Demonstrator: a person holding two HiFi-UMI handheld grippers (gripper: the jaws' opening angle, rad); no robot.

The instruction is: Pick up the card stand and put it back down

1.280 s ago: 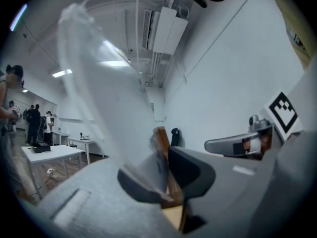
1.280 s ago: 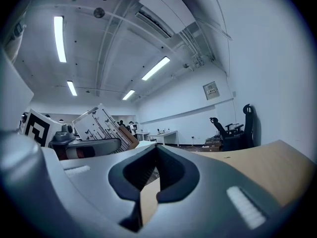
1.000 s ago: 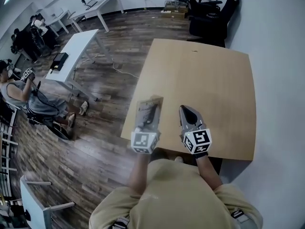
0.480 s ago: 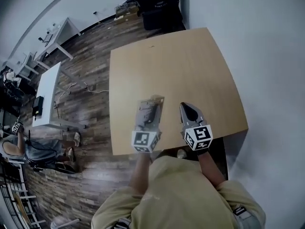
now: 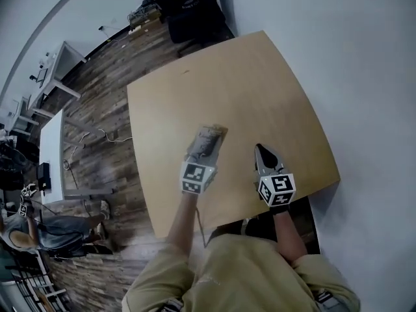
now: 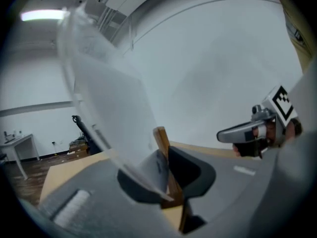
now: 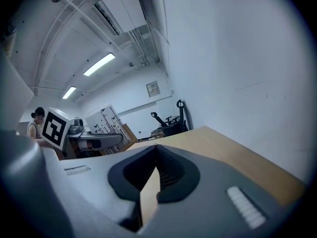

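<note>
Light wooden table [image 5: 260, 83] stands with 1 side against a white wall [image 5: 351, 51]. Both grippers are positioned over its near half.

1. The left gripper [image 5: 205, 143] has its 2 jaws clamped on the card stand [image 5: 210, 135]. In the left gripper view the jaws pinch the stand's wooden base bar [image 6: 161, 140] from both sides. The clear panel [image 6: 106, 93] rises from that bar toward the upper left, tilted. The stand is located over the near-left part of the table. No view shows whether its base touches the tabletop.

2. The right gripper [image 5: 262, 151] has its 2 jaws pressed together at the tips, with nothing between them. In the right gripper view only tabletop shows through the gap behind the tips. This gripper sits just to the right of the left gripper and apart from the card stand. Both grippers point away from the person, toward the far table edge.

3. Each gripper carries 1 marker cube [image 5: 197, 177] at its rear, next to the person's forearm.

Surroundings: a wood plank floor [image 5: 97, 148] lies left of the table. Black office chairs [image 5: 188, 8] stand beyond the far edge, near the wall. White desks [image 5: 55, 119] stand further left. A seated person [image 5: 26, 229] is at the lower left edge of the head view.
</note>
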